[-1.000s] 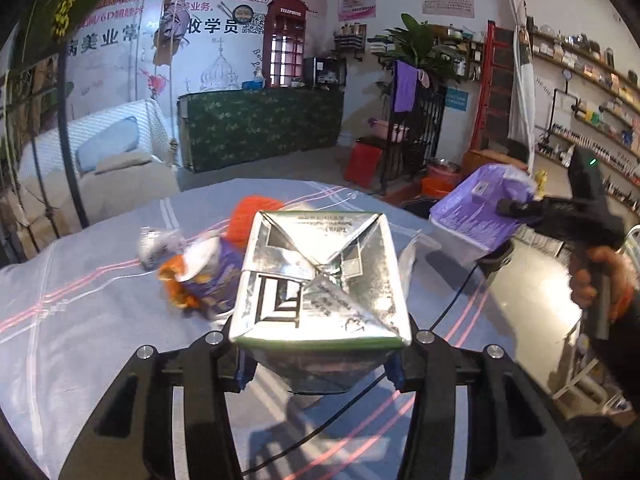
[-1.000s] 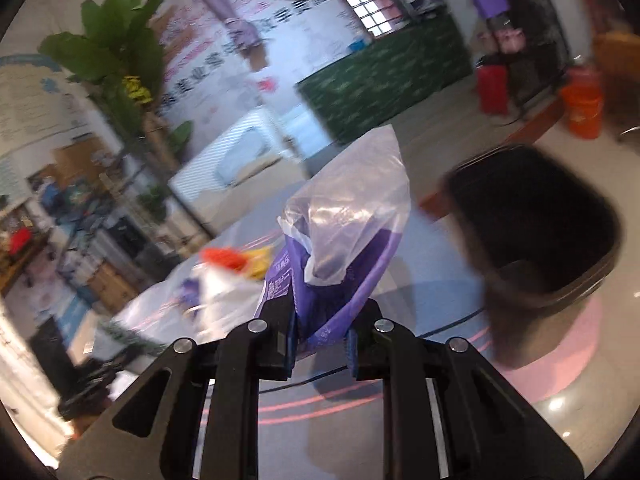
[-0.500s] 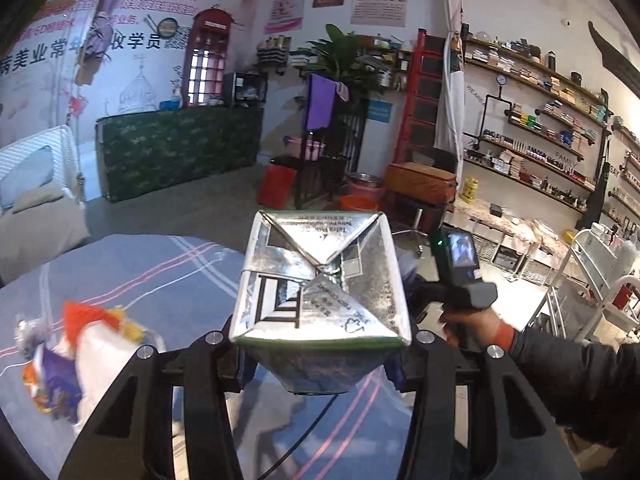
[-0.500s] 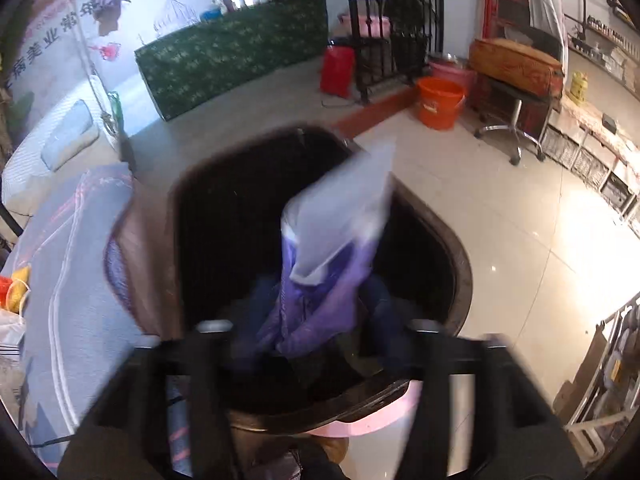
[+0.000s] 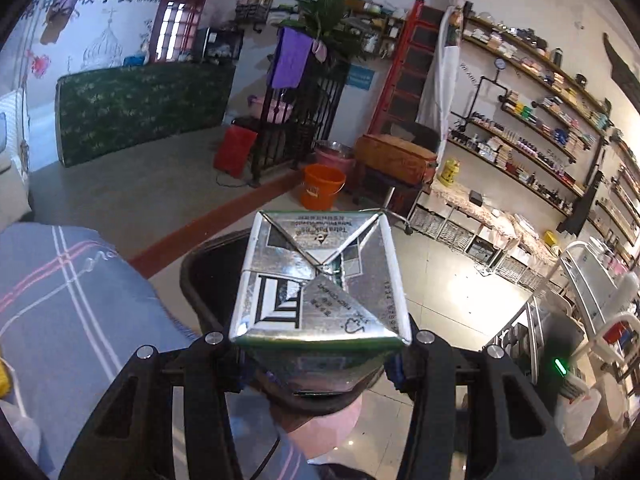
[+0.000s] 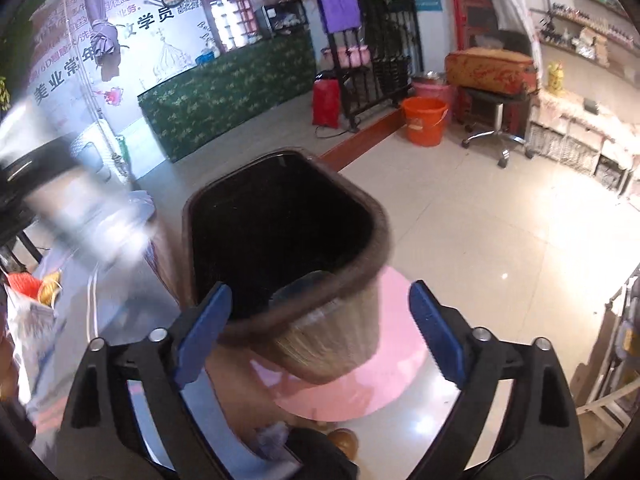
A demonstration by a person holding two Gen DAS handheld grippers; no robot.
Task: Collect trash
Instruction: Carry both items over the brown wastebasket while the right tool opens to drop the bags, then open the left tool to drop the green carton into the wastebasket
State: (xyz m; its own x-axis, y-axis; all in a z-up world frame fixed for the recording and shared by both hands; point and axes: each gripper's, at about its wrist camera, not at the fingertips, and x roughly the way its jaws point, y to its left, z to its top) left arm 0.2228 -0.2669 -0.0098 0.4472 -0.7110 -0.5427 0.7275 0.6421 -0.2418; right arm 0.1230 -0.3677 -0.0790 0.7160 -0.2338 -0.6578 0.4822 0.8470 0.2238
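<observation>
The carton (image 5: pixel 320 280), silver, shows its folded bottom with "Tetra Pak" printed upside down near the far edge. The left gripper (image 5: pixel 320 344) pinches it by both sides, above the bin (image 5: pixel 196 280) beside the table (image 5: pixel 68 300). The right gripper (image 6: pixel 320 320) is opening with nothing between its jaws, over the bin's near rim. A red booth reads "TELEPHONE".

A shiny, creased foil carton (image 5: pixel 320 284) reflected light. The bin (image 6: pixel 332 332) had a dark inside and a wood-look wall. Floor tiles (image 6: pixel 500 232) were glossy; the tablecloth (image 5: pixel 72 304) was matt woven cloth.
</observation>
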